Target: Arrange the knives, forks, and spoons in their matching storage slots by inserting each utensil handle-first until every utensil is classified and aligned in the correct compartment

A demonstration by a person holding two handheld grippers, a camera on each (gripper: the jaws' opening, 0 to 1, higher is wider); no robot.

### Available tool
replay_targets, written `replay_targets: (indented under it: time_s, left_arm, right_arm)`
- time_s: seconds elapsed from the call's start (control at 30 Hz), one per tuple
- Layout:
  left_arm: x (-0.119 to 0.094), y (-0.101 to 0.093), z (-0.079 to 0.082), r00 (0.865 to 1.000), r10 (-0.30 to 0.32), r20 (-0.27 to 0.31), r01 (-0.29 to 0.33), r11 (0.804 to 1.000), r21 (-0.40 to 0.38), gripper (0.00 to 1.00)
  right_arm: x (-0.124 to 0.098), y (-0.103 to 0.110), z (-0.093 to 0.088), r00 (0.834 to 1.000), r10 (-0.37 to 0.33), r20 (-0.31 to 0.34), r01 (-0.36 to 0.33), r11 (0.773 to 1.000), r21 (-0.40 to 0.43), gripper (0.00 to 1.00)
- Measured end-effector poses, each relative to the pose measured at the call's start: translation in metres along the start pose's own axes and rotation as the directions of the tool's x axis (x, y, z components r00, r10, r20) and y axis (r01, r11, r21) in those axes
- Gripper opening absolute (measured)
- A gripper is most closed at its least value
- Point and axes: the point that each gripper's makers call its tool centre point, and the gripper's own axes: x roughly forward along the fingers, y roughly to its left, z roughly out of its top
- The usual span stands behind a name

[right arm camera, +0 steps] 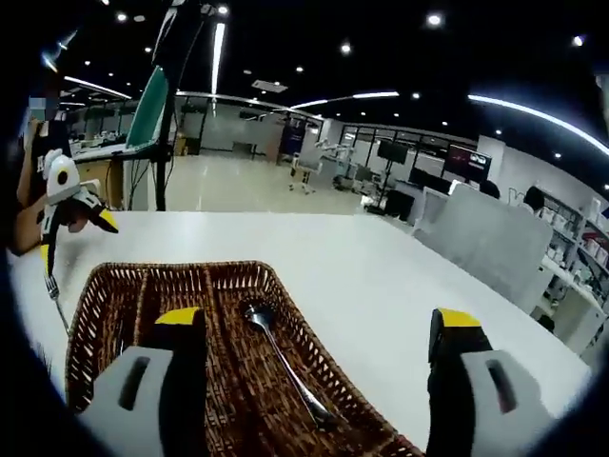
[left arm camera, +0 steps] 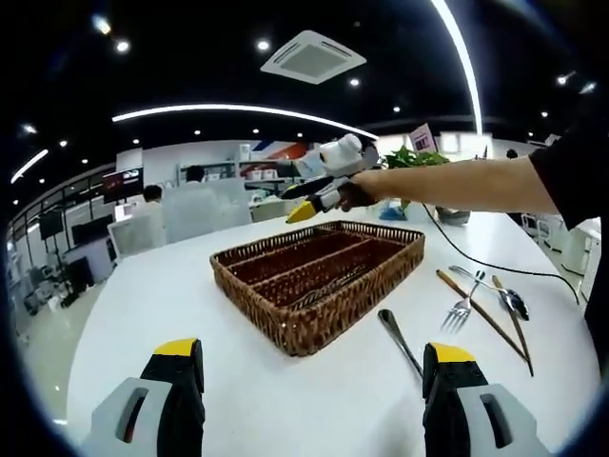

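Left gripper view: the left gripper (left arm camera: pixel 309 381) hangs low over the white bench (left arm camera: pixel 171 295), its jaws spread wide and holding nothing. Ahead stands the wicker tray (left arm camera: pixel 319 278), divided lengthwise into slots. To its right, loose on the bench, lie a spoon (left arm camera: pixel 401 340) nearest the tray, a fork (left arm camera: pixel 462 303), and further utensils (left arm camera: pixel 504 309) with dark handles (their kinds are hard to tell where they cross and overlap). The right gripper (left arm camera: pixel 303 211), held by a person's hand, is poised above the tray's far edge.

Right gripper view: the right gripper (right arm camera: pixel 319 376) hovers over the tray (right arm camera: pixel 105 286), jaws apart and empty. One spoon in the tray (right arm camera: pixel 285 367) lies along a slot, bowl toward the far end. At the left edge the left gripper (right arm camera: pixel 71 224) appears beyond the tray, with a fork (right arm camera: pixel 55 290) showing just below it; whether it touches that fork cannot be told from this angle.

Step in hand, as judged: one spoon is sorted and most utensils remain outside, so the task is at an early stage, between a placement and the next pick. The next move calls for bringing an open gripper down over a loose utensil, closing on it near mid-length, then feeding it handle-first into the slot of its kind.

Hidden or unclear: the right gripper's jaws block part of the tray's near slots, and contents of the remaining slots cannot be made out in the weave.
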Motion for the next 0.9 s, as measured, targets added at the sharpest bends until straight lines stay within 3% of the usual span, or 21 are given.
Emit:
replay_targets:
  time_s: [0.27, 0.37, 0.47, 0.6, 0.67, 0.9]
  left_arm:
    - [0.006, -0.010, 0.004, 1.000, -0.013, 0.022, 0.013, 0.999, 0.040, 1.00]
    - [0.007, -0.016, 0.006, 0.999, -0.024, 0.026, 0.022, 0.998, 0.056, 1.00]
    - [0.009, -0.020, 0.010, 0.998, -0.039, 0.041, 0.036, 0.998, 0.058, 1.00]
    - [0.011, -0.019, 0.009, 0.998, -0.032, 0.048, 0.029, 0.998, 0.060, 1.00]
    - [0.012, -0.023, 0.010, 0.998, -0.036, 0.047, 0.032, 0.997, 0.068, 1.00]
    - [0.010, -0.027, 0.015, 0.997, -0.047, 0.067, 0.042, 0.997, 0.071, 1.00]
  right_arm:
    - [-0.063, 0.004, 0.000, 0.992, -0.103, 0.078, 0.101, 0.994, 0.039, 1.00]
    - [-0.093, 0.003, 0.003, 0.978, -0.173, 0.113, 0.164, 0.983, 0.083, 1.00]
    - [-0.115, 0.006, -0.003, 0.970, -0.218, 0.110, 0.211, 0.975, 0.074, 1.00]
    - [-0.141, 0.017, -0.006, 0.961, -0.242, 0.136, 0.229, 0.968, 0.103, 1.00]
    - [-0.159, 0.026, -0.010, 0.953, -0.266, 0.142, 0.258, 0.964, 0.070, 1.00]
    - [-0.192, 0.048, -0.022, 0.941, -0.303, 0.148, 0.295, 0.953, 0.075, 1.00]
